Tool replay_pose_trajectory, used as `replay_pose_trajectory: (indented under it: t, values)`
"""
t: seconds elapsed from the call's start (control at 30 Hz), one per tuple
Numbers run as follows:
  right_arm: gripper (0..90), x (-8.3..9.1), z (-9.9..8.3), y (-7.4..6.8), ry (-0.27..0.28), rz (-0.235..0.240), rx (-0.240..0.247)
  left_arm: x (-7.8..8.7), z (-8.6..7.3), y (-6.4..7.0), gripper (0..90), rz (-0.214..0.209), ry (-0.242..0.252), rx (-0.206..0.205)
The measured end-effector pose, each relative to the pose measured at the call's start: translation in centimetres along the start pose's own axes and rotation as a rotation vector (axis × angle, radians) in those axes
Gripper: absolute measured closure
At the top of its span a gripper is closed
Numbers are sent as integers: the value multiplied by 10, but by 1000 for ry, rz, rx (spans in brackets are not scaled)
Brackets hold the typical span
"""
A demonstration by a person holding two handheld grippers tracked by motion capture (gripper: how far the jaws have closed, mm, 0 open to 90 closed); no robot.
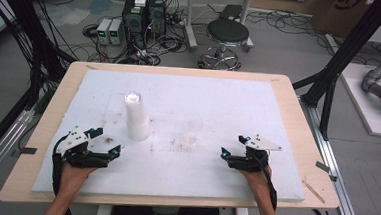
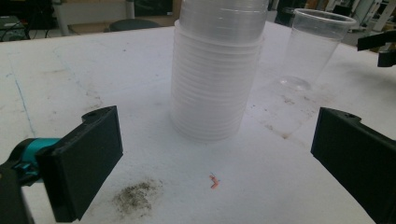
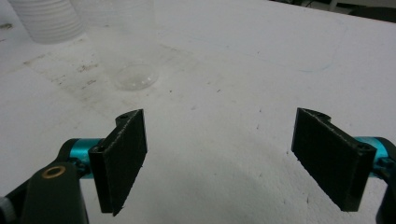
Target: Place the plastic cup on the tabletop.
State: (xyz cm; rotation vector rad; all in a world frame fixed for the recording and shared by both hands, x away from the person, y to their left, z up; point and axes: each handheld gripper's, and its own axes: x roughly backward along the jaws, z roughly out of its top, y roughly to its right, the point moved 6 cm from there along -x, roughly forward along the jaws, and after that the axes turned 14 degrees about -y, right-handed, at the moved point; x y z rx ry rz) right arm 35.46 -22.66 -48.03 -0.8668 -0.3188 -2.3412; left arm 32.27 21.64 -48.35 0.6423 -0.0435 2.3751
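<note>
Fingers: flat, black, matte rectangular pads on both tools, spread wide with nothing between them, the left gripper and right gripper resting low over a white foam sheet of grainy, scuffed texture. Stack of nested translucent plastic cups, ribbed by its many rims, upright just ahead of the left gripper. Single clear plastic cup, tapered and upright, beside the stack toward the right gripper; grey dirt smudge and small orange scrap on the foam.
</note>
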Motion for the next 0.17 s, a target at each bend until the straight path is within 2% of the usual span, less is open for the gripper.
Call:
replay_pose_trajectory:
  t: [0.17]
  values:
    - [182,-1,0,-2,-7,-10,6,0,0,1,20,7,8,-6]
